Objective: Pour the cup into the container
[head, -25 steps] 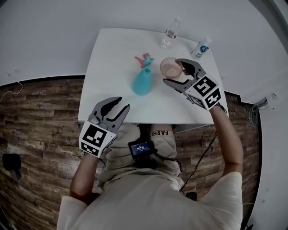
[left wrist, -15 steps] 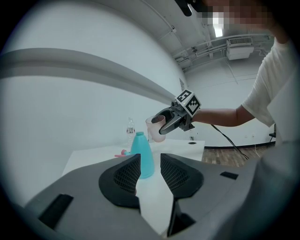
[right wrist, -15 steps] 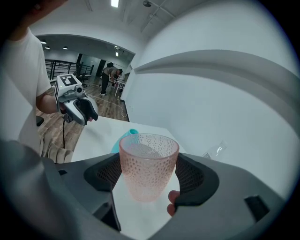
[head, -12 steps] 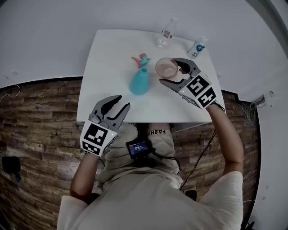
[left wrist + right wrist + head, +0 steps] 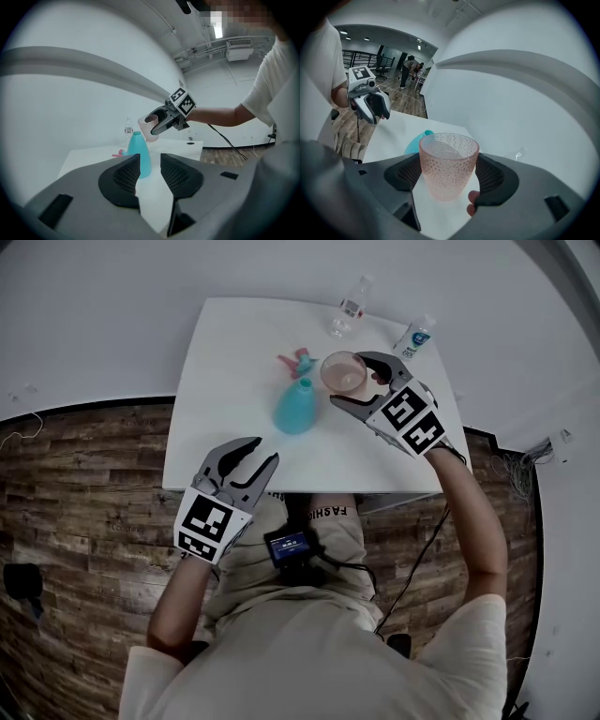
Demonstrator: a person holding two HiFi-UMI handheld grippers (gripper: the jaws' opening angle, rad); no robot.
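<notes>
Two grippers. The left gripper (image 5: 260, 454) hangs at the white table's (image 5: 225, 352) near edge, its jaws parted with nothing between them. One teal bottle (image 5: 296, 407) stands mid-table, and one pink spray head (image 5: 298, 362) lies just behind it. One pink dimpled cup (image 5: 343, 373) — clamped by the right gripper (image 5: 449, 174) — hangs just right of the bottle's neck, long axis near vertical, mouth up. Two small clear bottles stand at the far edge — a red-labelled bottle (image 5: 349, 307) and a blue-labelled bottle (image 5: 415, 337).
</notes>
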